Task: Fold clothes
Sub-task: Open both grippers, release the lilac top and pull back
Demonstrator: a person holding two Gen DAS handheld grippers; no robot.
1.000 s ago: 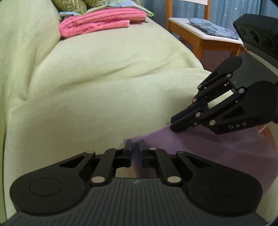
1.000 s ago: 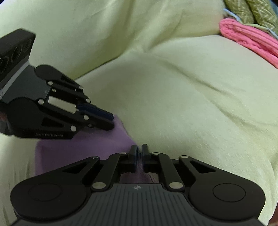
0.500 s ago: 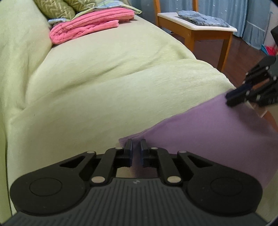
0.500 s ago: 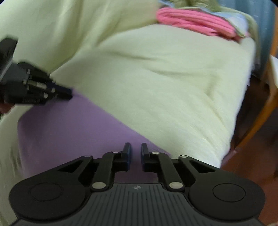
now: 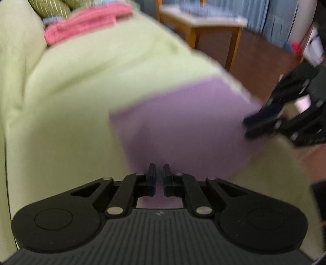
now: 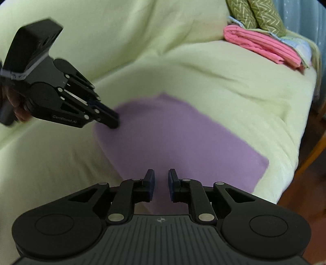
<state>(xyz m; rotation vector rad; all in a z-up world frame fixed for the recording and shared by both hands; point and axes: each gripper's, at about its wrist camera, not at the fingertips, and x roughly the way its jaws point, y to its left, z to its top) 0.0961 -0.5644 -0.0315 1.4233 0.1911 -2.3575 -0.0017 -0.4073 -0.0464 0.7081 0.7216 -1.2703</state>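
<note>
A purple cloth lies spread flat on the pale green sofa cover. My left gripper sits at the cloth's left corner, fingers almost together and closing on the fabric. In its own blurred view the left gripper is over the near edge of the purple cloth. My right gripper hovers over the cloth's near edge. Its jaws are opening, and a clear gap shows fabric below but nothing pinched. From the left wrist the right gripper is at the cloth's right corner by the sofa's front edge.
A folded pink garment and patterned green cushions lie at the sofa's far end. A wooden table with blue fabric on it stands beyond the sofa on the dark floor. The sofa's front edge drops off just right of the cloth.
The two grippers have drawn apart and the purple cloth has gone from a small bunch to a flat spread sheet. The right gripper's fingers now stand wider apart.
</note>
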